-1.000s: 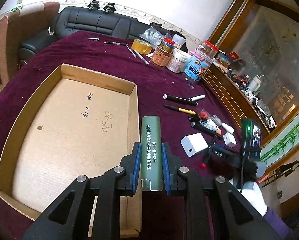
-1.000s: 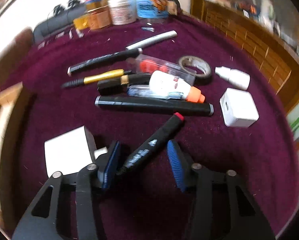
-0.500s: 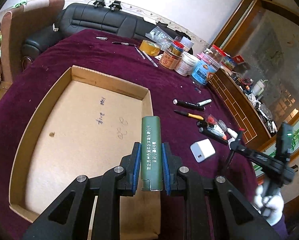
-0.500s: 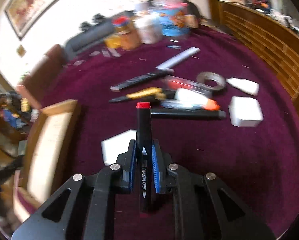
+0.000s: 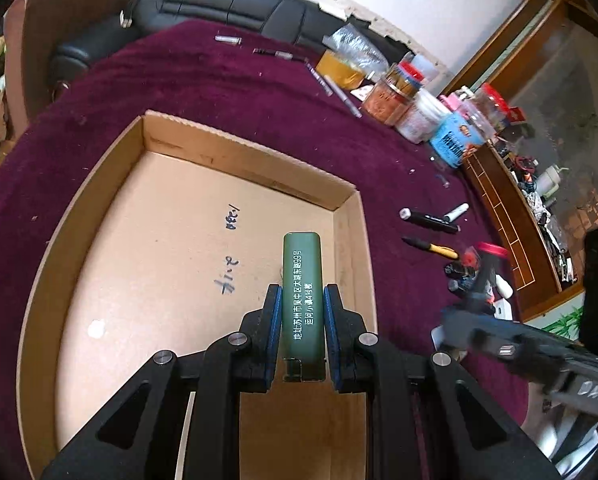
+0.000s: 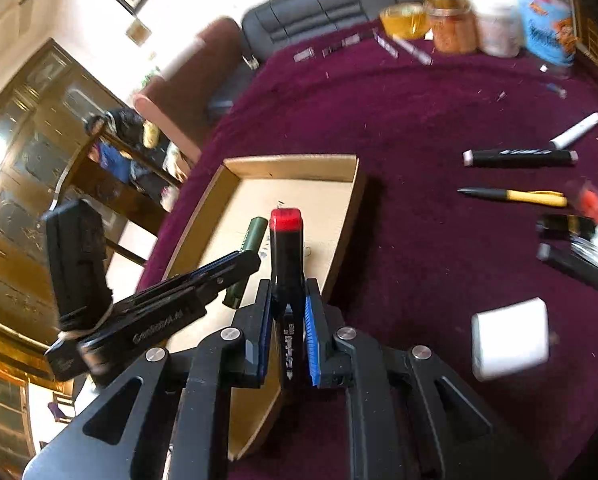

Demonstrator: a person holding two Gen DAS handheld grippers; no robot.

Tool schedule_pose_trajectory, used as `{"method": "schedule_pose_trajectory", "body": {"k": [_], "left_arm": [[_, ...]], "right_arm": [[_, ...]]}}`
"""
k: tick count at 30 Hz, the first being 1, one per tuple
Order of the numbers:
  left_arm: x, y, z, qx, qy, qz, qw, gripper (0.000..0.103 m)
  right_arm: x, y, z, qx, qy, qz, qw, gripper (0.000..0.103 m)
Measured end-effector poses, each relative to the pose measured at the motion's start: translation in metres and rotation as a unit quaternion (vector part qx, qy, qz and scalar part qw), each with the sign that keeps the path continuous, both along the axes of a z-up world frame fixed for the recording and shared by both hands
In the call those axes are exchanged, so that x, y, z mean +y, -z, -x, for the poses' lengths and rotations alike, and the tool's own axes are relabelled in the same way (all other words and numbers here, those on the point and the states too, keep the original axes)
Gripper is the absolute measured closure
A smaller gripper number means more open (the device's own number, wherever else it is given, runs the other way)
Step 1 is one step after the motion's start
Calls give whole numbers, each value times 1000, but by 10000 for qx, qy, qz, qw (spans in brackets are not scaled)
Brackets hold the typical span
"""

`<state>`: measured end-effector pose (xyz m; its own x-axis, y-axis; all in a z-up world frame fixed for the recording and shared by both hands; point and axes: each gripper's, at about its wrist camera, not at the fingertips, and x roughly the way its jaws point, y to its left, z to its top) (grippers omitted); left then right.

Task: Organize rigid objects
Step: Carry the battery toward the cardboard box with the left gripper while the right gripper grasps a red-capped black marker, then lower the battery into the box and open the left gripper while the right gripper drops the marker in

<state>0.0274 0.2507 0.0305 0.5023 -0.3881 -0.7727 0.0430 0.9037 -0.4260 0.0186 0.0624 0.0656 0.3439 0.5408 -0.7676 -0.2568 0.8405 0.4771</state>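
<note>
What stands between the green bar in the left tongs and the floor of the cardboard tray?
Nothing visible. The green bar, clamped in the left tongs, hangs over bare floor of the cardboard tray. The right tongs, holding the red-capped marker, are beside it at the tray's near wall, not underneath.

A maroon-clothed table (image 5: 227, 92) carries a cardboard tray (image 5: 99, 184), pens (image 6: 519, 158) and jars (image 5: 391, 96).

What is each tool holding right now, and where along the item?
Left tool grips the green bar by its lower half, the top sticking out. Right tool clamps the black marker around mid-barrel, the red cap pointing forward.
</note>
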Motion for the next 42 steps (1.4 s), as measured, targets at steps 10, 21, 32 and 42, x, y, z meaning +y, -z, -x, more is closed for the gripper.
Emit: {"method": "schedule_pose_trajectory", "body": {"k": [10,21,32,42], "left_arm": [[5,17,-44,271,-330,157,9990,87],[16,13,-36,303,-617,410,9968,56],[24,26,1,247,-1217,322,9917,45],[13,-12,40,-390,-1193,371,9914,45]], "right_arm": [[26,30,-70,471,229,290,9982,90],[13,13,-65,2,435,629,9971,89],[-56,-122,47,-2654,757,2334,9324,52],[-157,-282,105,-3322,1746,3011,8766,46]]}}
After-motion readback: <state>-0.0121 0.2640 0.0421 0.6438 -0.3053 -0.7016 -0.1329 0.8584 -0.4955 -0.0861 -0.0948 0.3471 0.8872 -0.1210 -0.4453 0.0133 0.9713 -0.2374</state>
